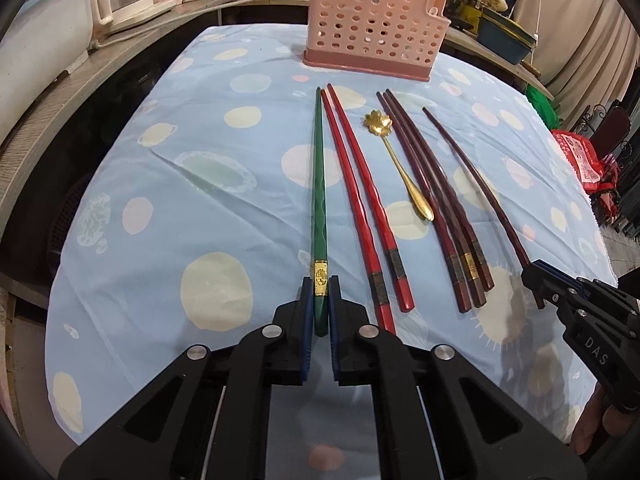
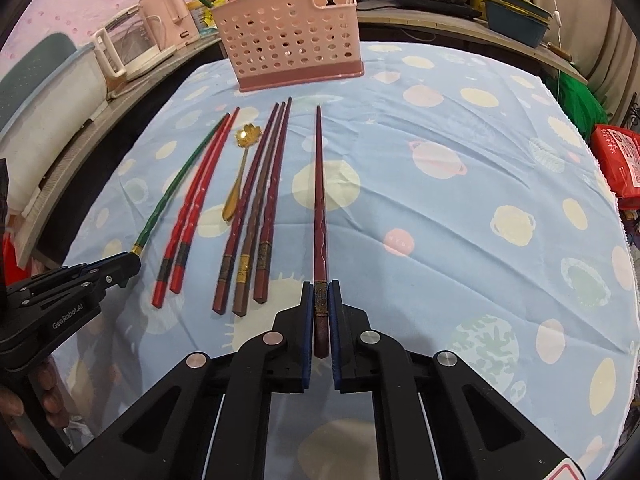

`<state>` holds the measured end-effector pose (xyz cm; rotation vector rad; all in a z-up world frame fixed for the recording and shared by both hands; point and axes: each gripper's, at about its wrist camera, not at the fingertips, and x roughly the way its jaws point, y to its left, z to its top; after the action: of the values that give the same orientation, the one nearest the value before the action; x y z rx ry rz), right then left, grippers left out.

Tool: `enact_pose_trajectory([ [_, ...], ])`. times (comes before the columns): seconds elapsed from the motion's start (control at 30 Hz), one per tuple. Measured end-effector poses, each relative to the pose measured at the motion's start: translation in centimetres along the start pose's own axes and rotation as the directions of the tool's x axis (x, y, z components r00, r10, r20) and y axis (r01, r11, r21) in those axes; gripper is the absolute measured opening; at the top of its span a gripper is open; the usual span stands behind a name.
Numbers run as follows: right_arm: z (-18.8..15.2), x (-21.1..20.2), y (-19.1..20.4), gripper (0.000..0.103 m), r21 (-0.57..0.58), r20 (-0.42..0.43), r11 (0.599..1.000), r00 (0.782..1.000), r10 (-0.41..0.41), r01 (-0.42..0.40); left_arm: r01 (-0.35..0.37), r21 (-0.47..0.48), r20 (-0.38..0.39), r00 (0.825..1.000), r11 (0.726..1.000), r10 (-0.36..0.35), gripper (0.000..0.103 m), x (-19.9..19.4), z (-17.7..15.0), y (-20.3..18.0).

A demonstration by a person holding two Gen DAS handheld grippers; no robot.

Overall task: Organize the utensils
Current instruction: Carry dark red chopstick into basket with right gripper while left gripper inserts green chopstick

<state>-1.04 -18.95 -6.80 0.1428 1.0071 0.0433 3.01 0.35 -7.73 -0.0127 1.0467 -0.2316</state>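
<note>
Now the left gripper [image 1: 320,300] has its blue pads pressed onto the thick end of the green chopstick [image 1: 318,184], pinching it at the gold band; the stick runs from between the fingers toward twelve o'clock, its thin tip pointing at the pink perforated holder [image 1: 372,28] at the far side of the table. The right gripper [image 2: 321,304] is likewise pressed together on the butt of a dark maroon chopstick [image 2: 319,184], which also lies straight ahead at twelve o'clock along the blue planet-print tablecloth [image 2: 460,240].

Between the two held sticks, flat on the cloth, lie two red chopsticks [image 1: 360,208], a gold flower-bowled spoon [image 1: 404,164] and three brown chopsticks [image 1: 436,200], all fanned toward the holder.

From the left wrist the right gripper shows at four o'clock with the maroon stick entering its tip, and part of a hand [image 1: 600,420] beneath it. From the right wrist the left gripper sits at nine o'clock with the green stick leaving it toward one o'clock; this view alone shows the holder's open top and a divided end compartment.
</note>
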Motion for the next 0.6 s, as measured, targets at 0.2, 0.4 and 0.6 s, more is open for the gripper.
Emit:
enact_pose_trajectory([
  [0.2,1.1,-2.4,0.0,0.007,0.015,0.054,0.999,0.998,0.035,-0.036,0.013,-0.014,0.042,0.999,1.0,-0.012,0.007,-2.4,0.8,0.2],
  [0.4,3.1,-5.2,-0.4,0.007,0.039,0.123,0.996,0.99,0.071,-0.076,0.04,-0.031,0.118,0.992,0.999,-0.036,0.007,-5.7,2.6,0.4],
  [0.6,5.8,-7.7,-0.5,0.007,0.024,0.212,0.996,0.974,0.075,-0.082,0.042,-0.03,0.2,0.979,0.999,-0.035,0.007,-8.6,5.6,0.4],
])
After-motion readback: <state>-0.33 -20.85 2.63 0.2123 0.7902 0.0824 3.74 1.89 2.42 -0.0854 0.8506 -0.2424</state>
